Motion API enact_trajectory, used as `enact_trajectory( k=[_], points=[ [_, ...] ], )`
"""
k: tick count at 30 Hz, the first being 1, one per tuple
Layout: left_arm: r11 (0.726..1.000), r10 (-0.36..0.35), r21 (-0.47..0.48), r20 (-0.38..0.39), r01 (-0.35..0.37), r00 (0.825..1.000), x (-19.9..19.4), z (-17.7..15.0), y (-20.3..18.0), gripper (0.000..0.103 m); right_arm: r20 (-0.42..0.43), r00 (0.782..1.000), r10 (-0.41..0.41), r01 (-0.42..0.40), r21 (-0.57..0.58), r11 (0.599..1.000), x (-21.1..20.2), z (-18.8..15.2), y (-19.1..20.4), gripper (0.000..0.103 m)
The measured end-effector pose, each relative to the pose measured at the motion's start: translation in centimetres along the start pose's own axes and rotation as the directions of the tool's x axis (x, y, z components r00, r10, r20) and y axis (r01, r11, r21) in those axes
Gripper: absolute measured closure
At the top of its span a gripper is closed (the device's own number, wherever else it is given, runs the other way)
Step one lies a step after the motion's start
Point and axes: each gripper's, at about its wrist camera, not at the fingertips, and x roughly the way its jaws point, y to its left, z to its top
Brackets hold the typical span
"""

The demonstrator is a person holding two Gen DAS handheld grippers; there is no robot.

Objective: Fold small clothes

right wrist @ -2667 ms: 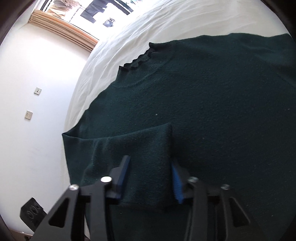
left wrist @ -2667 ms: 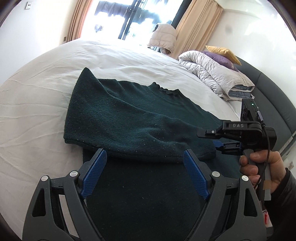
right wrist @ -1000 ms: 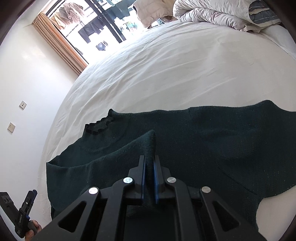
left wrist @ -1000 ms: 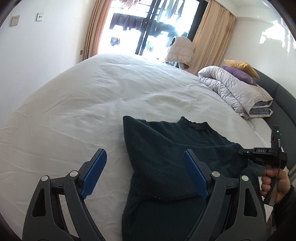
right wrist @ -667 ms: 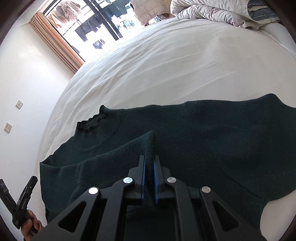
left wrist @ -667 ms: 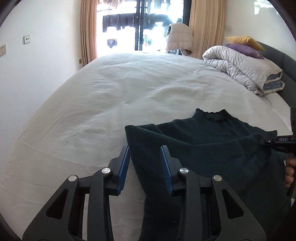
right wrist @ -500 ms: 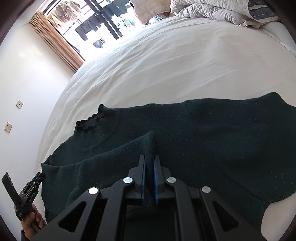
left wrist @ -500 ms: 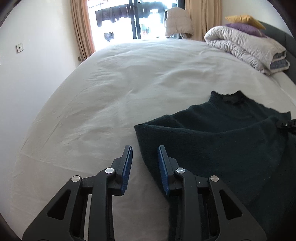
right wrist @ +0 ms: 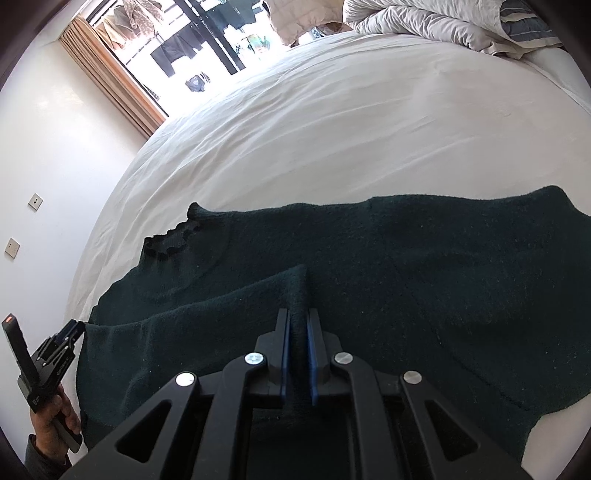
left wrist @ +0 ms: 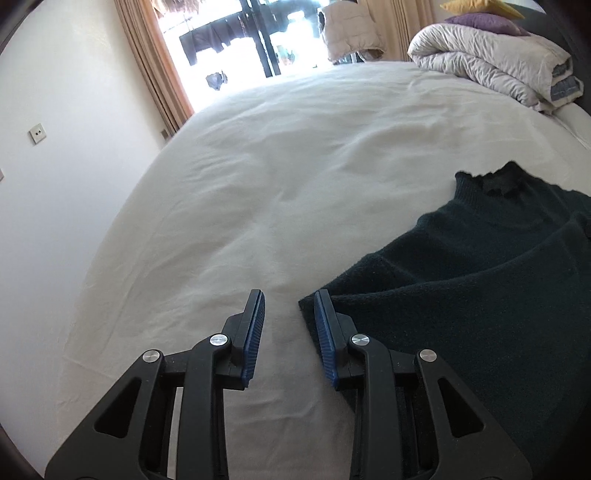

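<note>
A dark green knit sweater [right wrist: 406, 266] lies spread on the white bed, its scalloped collar [right wrist: 171, 242] at the left. It also shows at the right of the left wrist view [left wrist: 480, 295]. My right gripper [right wrist: 296, 325] is shut on a raised fold of the sweater's fabric. My left gripper [left wrist: 288, 310] is partly open and empty; its right pad [left wrist: 325, 328] touches the sweater's left corner, with bare sheet between the jaws. It also shows in the right wrist view [right wrist: 72, 328] at the sweater's left edge.
The white bed sheet [left wrist: 295, 166] stretches ahead. A rolled grey duvet with pillows [left wrist: 491, 62] lies at the far right by the headboard. A padded jacket [left wrist: 351, 29] hangs near the bright balcony door [left wrist: 251, 40]. A white wall [left wrist: 55, 147] borders the bed's left side.
My left gripper has narrowed from wide open and swung left off the sweater to its corner. My right gripper closed on a fold of fabric and keeps holding it.
</note>
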Motion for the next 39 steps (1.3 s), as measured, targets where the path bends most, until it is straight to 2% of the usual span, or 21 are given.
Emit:
enact_trajectory(
  k=[3,5,7,9,11,14,17,19,20,22,23,24,25,27,29,30,31,33,34,37,39],
  points=[
    [1.0,0.015,0.021,0.093,-0.017,0.996,-4.5,-0.4,-1.2,0.076,0.005,1.0,0.024,-0.024,0.027,0.999,-0.3,-0.2,-0.5,0.092],
    [0.997,0.007,0.079,0.109,-0.015,0.994,-5.9,-1.2,-3.2,0.076,0.007,1.0,0.026,-0.026,0.039,0.999,-0.2,-0.3,-0.8,0.092],
    [0.994,-0.004,0.113,0.071,-0.004,0.997,-5.1,-2.4,-4.9,0.076,0.012,1.0,0.024,-0.024,0.04,0.999,-0.2,-0.4,-0.8,0.092],
    [0.992,-0.005,0.126,-0.023,0.008,1.0,-2.4,-4.0,-6.0,0.076,0.009,1.0,0.023,-0.023,0.038,0.999,-0.3,-0.4,-1.1,0.089],
    [0.994,-0.001,0.114,-0.012,0.002,1.0,-1.5,-5.3,-6.1,0.076,0.013,1.0,0.011,-0.012,0.05,0.999,-0.8,-0.3,-1.5,0.086],
    [0.993,0.006,0.118,-0.031,-0.002,0.999,-1.5,-4.9,-6.1,0.076,0.07,0.996,-0.055,0.051,0.058,0.997,-2.9,-0.5,-1.3,0.073],
    [0.991,0.039,0.128,-0.031,-0.034,0.999,-2.2,-4.7,-6.2,0.076,0.124,0.991,0.054,-0.058,0.032,0.998,-4.9,-1.5,0.4,0.073],
    [0.987,0.069,0.147,-0.015,-0.066,0.998,-3.1,-4.5,-7.0,0.076,0.112,0.985,0.13,-0.13,-0.005,0.991,-5.0,-2.4,1.9,0.073],
    [0.986,0.068,0.152,-0.011,-0.065,0.998,-3.7,-4.5,-7.6,0.076,0.075,0.98,0.184,-0.182,-0.03,0.983,-4.4,-3.1,2.9,0.073],
    [0.988,0.046,0.145,-0.008,-0.044,0.999,-4.9,-4.4,-9.0,0.076,0.018,0.979,0.201,-0.199,-0.069,0.978,-3.1,-3.9,3.8,0.073],
    [0.989,0.031,0.145,-0.019,-0.028,0.999,-4.9,-4.5,-9.6,0.076,-0.014,0.986,0.165,-0.166,-0.07,0.984,-1.9,-4.2,3.5,0.073],
    [0.989,0.029,0.146,-0.036,-0.024,0.999,-4.6,-4.6,-10.0,0.076,-0.031,0.988,0.153,-0.154,-0.043,0.987,-1.2,-4.3,2.7,0.076],
    [0.99,0.033,0.142,-0.052,-0.025,0.998,-4.0,-4.9,-10.2,0.076,-0.031,0.984,0.174,-0.175,-0.005,0.985,-0.9,-4.4,1.7,0.089],
    [0.994,0.011,0.11,-0.059,-0.005,0.998,-3.6,-5.0,-9.9,0.076,-0.013,0.978,0.208,-0.206,0.086,0.975,-1.4,-4.1,-1.3,0.102],
    [0.998,-0.032,0.061,-0.069,0.036,0.997,-3.4,-5.3,-8.9,0.076,0.025,0.982,0.189,-0.191,0.126,0.974,-3.0,-4.0,-3.7,0.102],
    [0.998,-0.048,0.045,-0.072,0.051,0.996,-3.3,-5.4,-8.5,0.076,0.057,0.985,0.162,-0.169,0.136,0.976,-4.4,-3.9,-5.0,0.098],
    [0.998,-0.059,0.033,-0.074,0.062,0.995,-3.1,-5.4,-8.3,0.076,0.108,0.987,0.118,-0.135,0.16,0.978,-6.4,-4.0,-6.7,0.079],
    [0.997,-0.068,0.022,-0.067,0.069,0.995,-3.2,-5.6,-8.2,0.076,0.225,0.967,0.12,-0.174,0.239,0.955,-10.2,-4.2,-10.7,0.058],
    [0.997,-0.065,0.025,-0.062,0.066,0.996,-3.3,-5.6,-8.1,0.076,0.288,0.95,0.118,-0.205,0.293,0.934,-12.4,-4.6,-13.5,0.052],
    [0.998,-0.057,0.03,-0.052,0.058,0.997,-2.7,-5.4,-8.3,0.076,0.401,0.915,0.041,-0.232,0.443,0.866,-17.2,-5.8,-21.5,0.051],
    [0.998,-0.066,0.02,-0.047,0.067,0.997,-2.5,-5.4,-8.2,0.076,0.456,0.89,-0.018,-0.272,0.562,0.781,-20.0,-7.5,-27.7,0.049]
  ],
)
